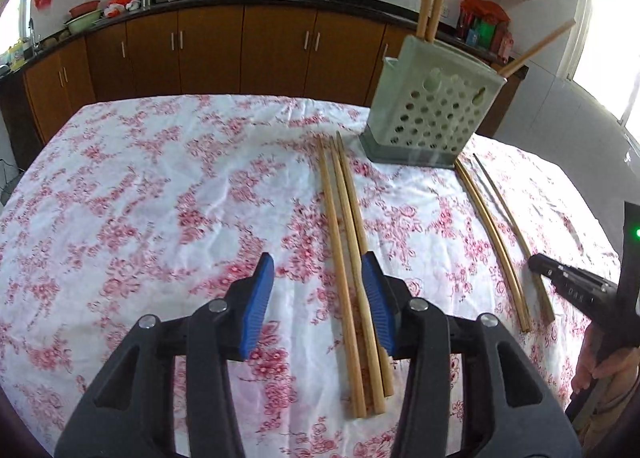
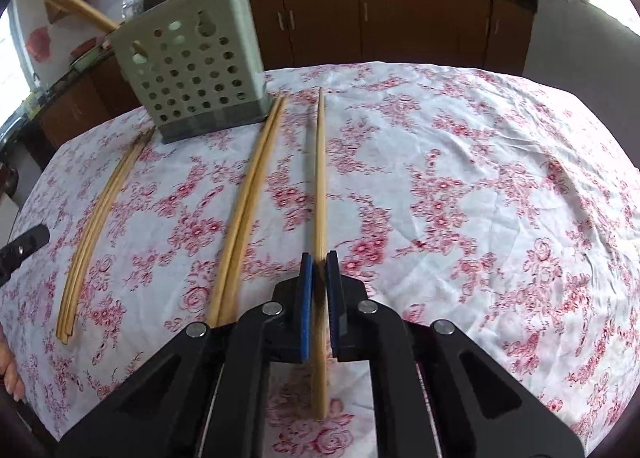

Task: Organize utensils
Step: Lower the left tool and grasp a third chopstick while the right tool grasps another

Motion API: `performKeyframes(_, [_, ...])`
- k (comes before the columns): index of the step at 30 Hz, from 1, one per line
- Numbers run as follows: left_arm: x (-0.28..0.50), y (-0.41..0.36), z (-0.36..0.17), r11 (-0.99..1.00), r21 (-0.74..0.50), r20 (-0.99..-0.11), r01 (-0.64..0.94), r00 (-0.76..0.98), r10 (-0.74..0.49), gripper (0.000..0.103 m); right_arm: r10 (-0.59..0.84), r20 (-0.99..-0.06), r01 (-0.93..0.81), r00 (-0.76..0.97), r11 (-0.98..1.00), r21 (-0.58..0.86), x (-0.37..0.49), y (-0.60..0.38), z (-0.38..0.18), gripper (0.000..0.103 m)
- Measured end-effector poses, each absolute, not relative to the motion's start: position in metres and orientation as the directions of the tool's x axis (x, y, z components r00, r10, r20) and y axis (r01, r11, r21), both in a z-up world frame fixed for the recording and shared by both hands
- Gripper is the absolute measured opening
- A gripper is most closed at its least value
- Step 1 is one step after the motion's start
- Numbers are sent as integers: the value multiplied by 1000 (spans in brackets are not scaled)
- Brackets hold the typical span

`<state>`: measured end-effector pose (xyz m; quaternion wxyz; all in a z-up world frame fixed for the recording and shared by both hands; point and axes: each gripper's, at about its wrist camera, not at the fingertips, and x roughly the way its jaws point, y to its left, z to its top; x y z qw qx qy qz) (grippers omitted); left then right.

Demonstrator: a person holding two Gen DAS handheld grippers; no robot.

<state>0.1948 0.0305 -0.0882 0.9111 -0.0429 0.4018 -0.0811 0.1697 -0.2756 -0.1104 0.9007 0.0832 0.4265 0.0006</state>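
right gripper (image 2: 319,270): blue pads clamped together on a single chopstick (image 2: 320,178) that lies on the cloth.
left gripper (image 1: 318,298): pads apart, above three chopsticks (image 1: 344,226), none gripped.
holder (image 1: 434,106): perforated, upright near the table's far edge, sticks inside.
pair (image 2: 248,202): between single chopstick and holder.
tablecloth (image 2: 480,178): open, bare floral stretch to the right.

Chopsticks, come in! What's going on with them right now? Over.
Right gripper shut on one chopstick. Left gripper open over three chopsticks, none gripped. Holder already has some. Nothing in the way.
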Motion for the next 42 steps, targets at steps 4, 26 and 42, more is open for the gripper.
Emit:
performKeyframes(4, [201, 19, -98, 984, -118, -752, 131, 635, -175, 32, 74, -767, 74, 637, 985, 157, 167, -284, -110, 8])
performKeyframes(26, [205, 3, -114, 989, 3, -780, 145, 620, -88, 21, 69, -759, 17, 647, 994, 105, 165, -271, -115, 9])
performKeyframes(42, [230, 57, -113, 998, -65, -776, 12, 628, -59, 11, -5, -753, 75, 658, 995, 59, 183, -297, -116, 8])
